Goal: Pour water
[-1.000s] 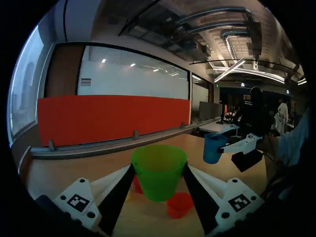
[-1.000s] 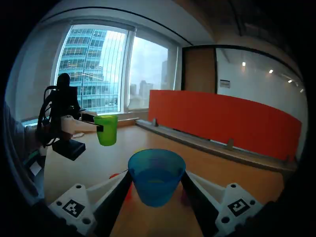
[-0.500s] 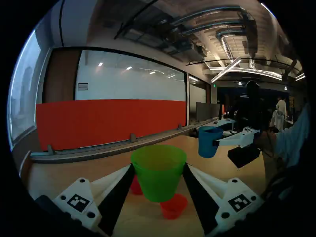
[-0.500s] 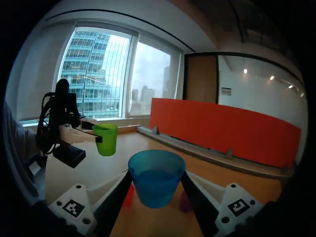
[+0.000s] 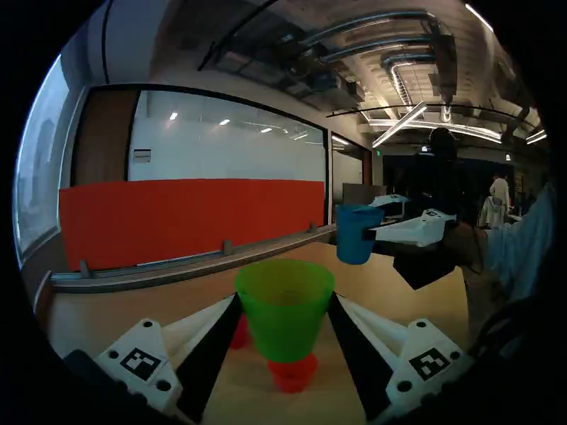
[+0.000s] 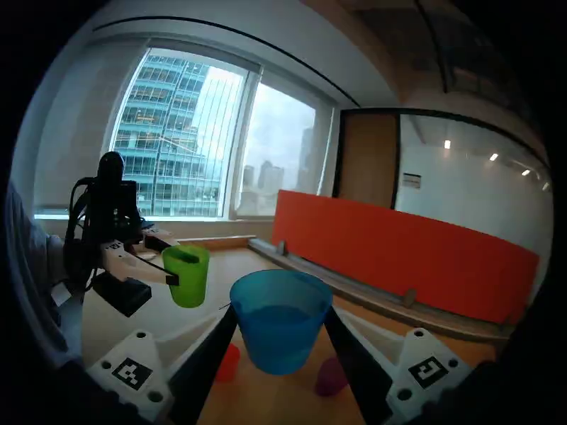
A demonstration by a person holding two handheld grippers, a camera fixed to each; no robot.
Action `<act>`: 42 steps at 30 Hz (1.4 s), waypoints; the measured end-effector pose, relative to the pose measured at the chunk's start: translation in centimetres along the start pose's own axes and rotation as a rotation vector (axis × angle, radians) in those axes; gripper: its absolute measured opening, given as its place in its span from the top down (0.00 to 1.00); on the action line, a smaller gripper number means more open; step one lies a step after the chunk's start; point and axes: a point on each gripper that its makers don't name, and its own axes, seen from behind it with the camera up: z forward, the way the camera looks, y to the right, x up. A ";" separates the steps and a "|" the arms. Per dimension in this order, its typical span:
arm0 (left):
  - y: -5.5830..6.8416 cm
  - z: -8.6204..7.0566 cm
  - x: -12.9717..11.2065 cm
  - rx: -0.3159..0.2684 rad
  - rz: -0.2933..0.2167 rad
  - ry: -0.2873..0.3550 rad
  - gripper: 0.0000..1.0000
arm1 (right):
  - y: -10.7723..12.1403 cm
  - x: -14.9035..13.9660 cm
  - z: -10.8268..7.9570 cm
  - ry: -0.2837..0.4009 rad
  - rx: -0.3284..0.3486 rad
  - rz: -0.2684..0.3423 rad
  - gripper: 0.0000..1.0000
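Left gripper (image 5: 285, 310): fingers closed partway, both pressing the sides of a green cup (image 5: 285, 283), held upright above the table (image 5: 397, 283); contents cannot be told. Right gripper (image 6: 281, 316): fingers closed partway, both pressing the sides of a blue cup (image 6: 281, 340), upright, off the table, with a water level showing through its wall below the rim. In the left gripper view the blue cup sits ahead and to the right, higher than the green cup's rim and apart from it, with a light sleeve (image 5: 514, 248) behind it. In the right gripper view the green cup sits to the left, near the blue cup but not touching it. On the table: a red cup (image 5: 292, 372) below the green cup, and a purple cup (image 6: 331, 375) beside the right finger. Background: an orange partition (image 5: 191, 212) along the table's far edge; a window (image 6: 184, 156) with tall buildings outside.
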 end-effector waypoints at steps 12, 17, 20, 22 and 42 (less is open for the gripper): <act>1.3 0.1 0.3 -0.026 0.015 -0.003 0.15 | 0.3 2.3 0.1 0.026 0.008 -0.042 0.11; 1.8 0.2 0.4 -0.035 0.022 -0.003 0.15 | 0.7 2.9 0.1 0.031 0.005 -0.076 0.11; 2.1 0.3 0.5 -0.040 0.027 -0.004 0.15 | 0.8 3.4 0.2 0.033 0.004 -0.103 0.11; 2.3 0.4 0.5 -0.044 0.027 -0.003 0.15 | 0.9 3.7 0.2 0.033 0.004 -0.122 0.11; 3.8 1.4 0.4 -0.081 0.035 -0.008 0.15 | 1.3 7.7 1.2 0.052 -0.004 -0.374 0.11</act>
